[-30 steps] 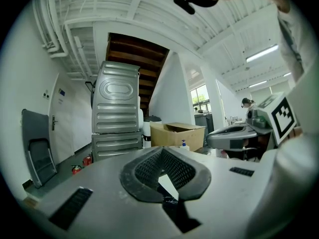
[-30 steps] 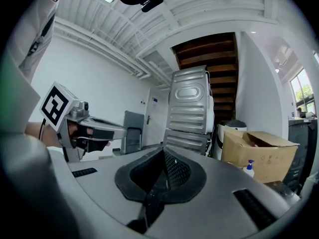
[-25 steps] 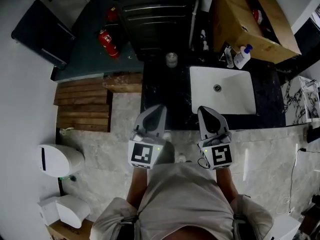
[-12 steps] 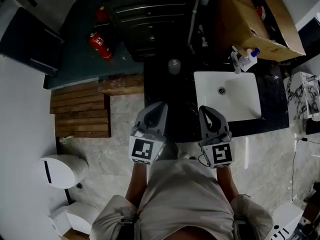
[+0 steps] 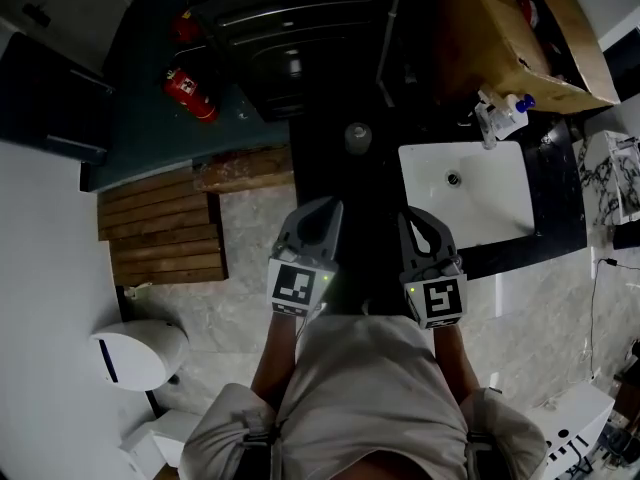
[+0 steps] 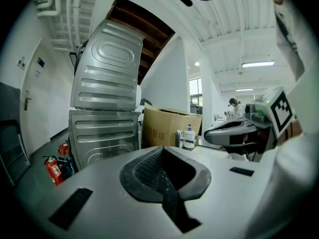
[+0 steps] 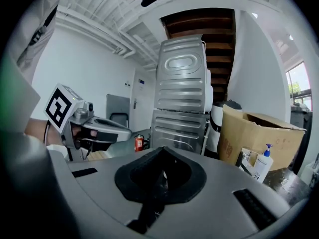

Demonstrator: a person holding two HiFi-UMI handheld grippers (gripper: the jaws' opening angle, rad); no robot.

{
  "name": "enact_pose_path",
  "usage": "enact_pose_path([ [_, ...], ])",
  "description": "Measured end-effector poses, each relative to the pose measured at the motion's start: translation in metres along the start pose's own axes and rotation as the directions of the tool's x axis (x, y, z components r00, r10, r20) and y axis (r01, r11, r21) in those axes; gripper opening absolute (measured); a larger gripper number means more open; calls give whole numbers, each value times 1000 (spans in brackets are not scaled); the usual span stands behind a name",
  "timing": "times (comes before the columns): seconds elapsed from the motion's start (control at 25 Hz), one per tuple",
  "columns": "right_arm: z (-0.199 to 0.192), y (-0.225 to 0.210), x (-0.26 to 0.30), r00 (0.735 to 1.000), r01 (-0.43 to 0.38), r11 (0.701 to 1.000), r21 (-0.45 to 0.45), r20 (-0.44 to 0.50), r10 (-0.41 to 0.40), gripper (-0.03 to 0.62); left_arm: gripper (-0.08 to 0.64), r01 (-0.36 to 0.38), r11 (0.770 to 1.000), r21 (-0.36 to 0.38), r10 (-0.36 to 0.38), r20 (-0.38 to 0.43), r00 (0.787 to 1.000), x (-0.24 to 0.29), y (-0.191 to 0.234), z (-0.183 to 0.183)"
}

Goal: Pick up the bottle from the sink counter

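Note:
A white bottle [image 5: 507, 116] with a blue pump stands at the sink's far right corner, beside the cardboard box. It also shows in the left gripper view as the bottle [image 6: 189, 137] and in the right gripper view as the bottle [image 7: 262, 166]. My left gripper [image 5: 318, 210] and right gripper [image 5: 414, 218] hang side by side over the black counter's front edge, well short of the bottle. Both have their jaws shut and hold nothing. The left gripper [image 6: 160, 167] and right gripper [image 7: 160, 169] point toward the counter's back.
A white sink [image 5: 465, 193] is set in the black counter [image 5: 330, 168]. A small jar [image 5: 357, 136] stands left of it. A cardboard box [image 5: 520, 28] fills the back right. A red fire extinguisher [image 5: 190, 93], wooden slats [image 5: 160, 228] and a white bin [image 5: 140, 353] lie to the left.
The head view has shifted forward and both grippers have come up over the counter's front edge, side by side. Their jaws stay shut. The bottle has not moved.

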State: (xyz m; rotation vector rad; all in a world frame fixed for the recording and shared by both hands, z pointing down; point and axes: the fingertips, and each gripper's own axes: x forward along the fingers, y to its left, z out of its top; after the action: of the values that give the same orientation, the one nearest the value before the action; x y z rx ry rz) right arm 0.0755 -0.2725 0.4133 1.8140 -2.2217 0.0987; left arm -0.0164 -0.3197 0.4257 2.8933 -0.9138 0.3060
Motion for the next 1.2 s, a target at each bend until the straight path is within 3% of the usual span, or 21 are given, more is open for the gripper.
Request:
enact_pose_path([
  [0.4,-21,-5,23,998,-17,1000,1,-57,17,-5,0,7,999,-32,-8,-46,999,37,19,-31],
  [1.2,-69,-9,86,972,-186,981,56,-138,192,-5,1,-17,1000,-10,15,-182,983,104,47,-83],
])
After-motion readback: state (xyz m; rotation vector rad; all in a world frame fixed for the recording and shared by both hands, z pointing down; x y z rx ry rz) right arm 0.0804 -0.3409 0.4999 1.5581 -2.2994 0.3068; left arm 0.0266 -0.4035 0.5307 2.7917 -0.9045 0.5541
